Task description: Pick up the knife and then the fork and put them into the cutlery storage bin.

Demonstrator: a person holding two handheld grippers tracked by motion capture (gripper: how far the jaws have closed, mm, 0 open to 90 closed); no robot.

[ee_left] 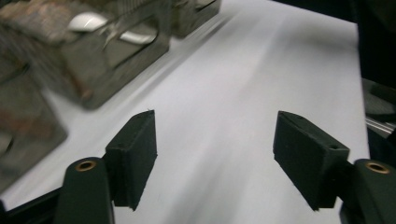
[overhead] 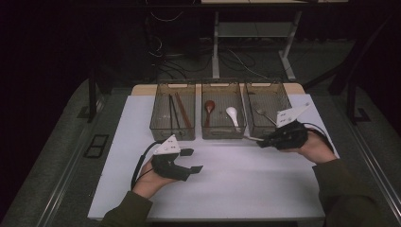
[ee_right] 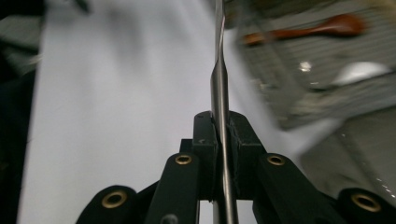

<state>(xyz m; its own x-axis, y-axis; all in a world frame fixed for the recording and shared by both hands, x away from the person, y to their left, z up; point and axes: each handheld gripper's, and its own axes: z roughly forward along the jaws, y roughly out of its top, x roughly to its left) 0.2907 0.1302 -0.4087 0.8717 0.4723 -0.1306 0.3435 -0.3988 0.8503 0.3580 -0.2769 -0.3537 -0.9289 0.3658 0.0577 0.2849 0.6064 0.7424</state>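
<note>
My right gripper (overhead: 262, 141) is shut on a slim metal utensil (overhead: 250, 138), whose end pokes left past the front corner of the right mesh basket (overhead: 267, 85). In the right gripper view the pads (ee_right: 205, 133) clamp the steel handle (ee_right: 219, 79), which runs straight up out of the picture, so I cannot tell what kind of utensil it is. My left gripper (overhead: 191, 161) hovers over the white table (overhead: 246, 189) at front left, its jaws open with nothing between them (ee_left: 215, 135).
Three mesh baskets stand in a row at the back. The left basket (overhead: 156, 113) holds chopsticks (overhead: 182, 111). In the middle basket (overhead: 222, 134) lie a brown spoon (overhead: 209, 108) and a white spoon (overhead: 232, 115). A fork (overhead: 262, 113) lies in the right basket.
</note>
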